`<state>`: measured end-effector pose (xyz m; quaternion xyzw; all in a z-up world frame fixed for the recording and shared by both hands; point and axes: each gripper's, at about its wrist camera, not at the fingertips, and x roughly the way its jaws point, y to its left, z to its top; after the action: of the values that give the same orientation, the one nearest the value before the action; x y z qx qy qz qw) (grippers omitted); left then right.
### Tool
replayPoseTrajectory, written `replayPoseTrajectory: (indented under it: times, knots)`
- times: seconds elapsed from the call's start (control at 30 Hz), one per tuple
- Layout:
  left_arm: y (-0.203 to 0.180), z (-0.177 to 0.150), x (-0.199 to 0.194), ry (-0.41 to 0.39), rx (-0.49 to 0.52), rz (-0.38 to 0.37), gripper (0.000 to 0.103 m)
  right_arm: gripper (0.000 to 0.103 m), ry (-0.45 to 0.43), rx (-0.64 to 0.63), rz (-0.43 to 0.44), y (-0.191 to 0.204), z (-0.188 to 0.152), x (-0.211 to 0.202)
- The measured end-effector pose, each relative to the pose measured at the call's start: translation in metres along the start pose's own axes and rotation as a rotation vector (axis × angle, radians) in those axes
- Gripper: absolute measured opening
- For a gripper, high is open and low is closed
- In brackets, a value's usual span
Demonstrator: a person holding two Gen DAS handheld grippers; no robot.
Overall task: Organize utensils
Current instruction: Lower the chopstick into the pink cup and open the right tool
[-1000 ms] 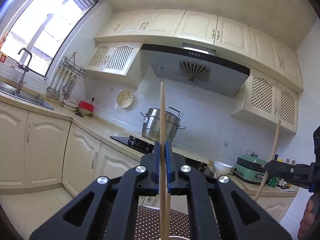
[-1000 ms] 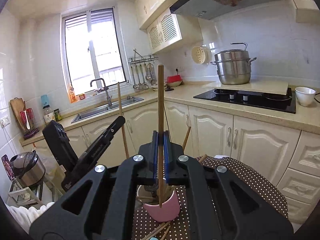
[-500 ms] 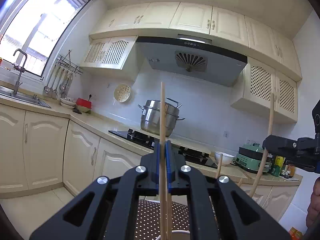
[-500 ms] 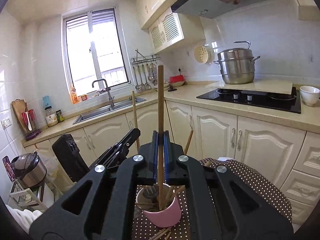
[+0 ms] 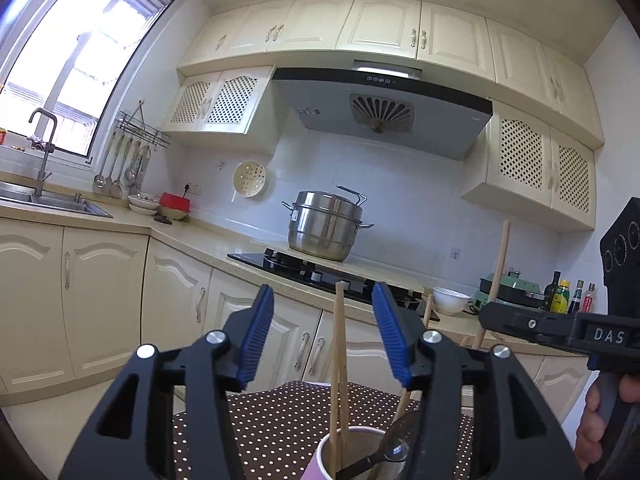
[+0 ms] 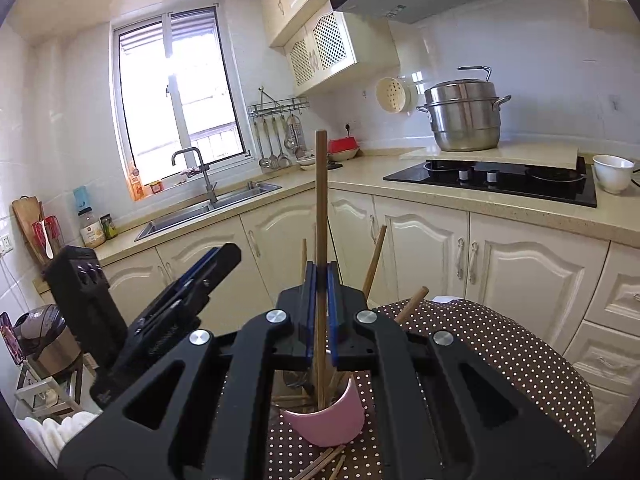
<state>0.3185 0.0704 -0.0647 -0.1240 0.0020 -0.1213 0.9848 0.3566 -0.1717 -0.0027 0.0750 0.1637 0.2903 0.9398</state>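
Observation:
A pink cup (image 6: 326,420) stands on a brown polka-dot table (image 6: 500,356) and holds several wooden chopsticks and a dark spoon (image 5: 384,450). My left gripper (image 5: 323,340) is open above the cup (image 5: 320,456); a chopstick (image 5: 340,360) stands free in the cup between its blue pads. My right gripper (image 6: 319,312) is shut on an upright wooden chopstick (image 6: 321,208) whose lower end is inside the cup. The right gripper also shows at the right of the left wrist view (image 5: 500,316), the left gripper at the left of the right wrist view (image 6: 216,268).
Several loose chopsticks (image 6: 320,466) lie on the table in front of the cup. Behind are cream kitchen cabinets, a black hob (image 6: 492,178) with a steel steamer pot (image 6: 464,116), a white bowl (image 6: 612,172) and a sink (image 6: 208,210).
My left gripper has opened and let go of its chopstick, which now stands in the cup. My right gripper has lowered its chopstick into the cup, still shut on it.

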Motion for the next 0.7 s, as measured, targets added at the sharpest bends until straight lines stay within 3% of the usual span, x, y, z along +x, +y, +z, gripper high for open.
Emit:
replayPoseTrajectory:
  times: [0.43, 0.7]
  knots:
    - [-0.008, 0.012, -0.032, 0.079, 0.056, 0.084, 0.071, 0.006, -0.004, -0.020, -0.078, 0.023, -0.013, -0.001]
    - [-0.015, 0.020, -0.054, 0.093, 0.077, 0.121, 0.075, 0.010, -0.005, 0.014, -0.116, 0.030, -0.017, -0.008]
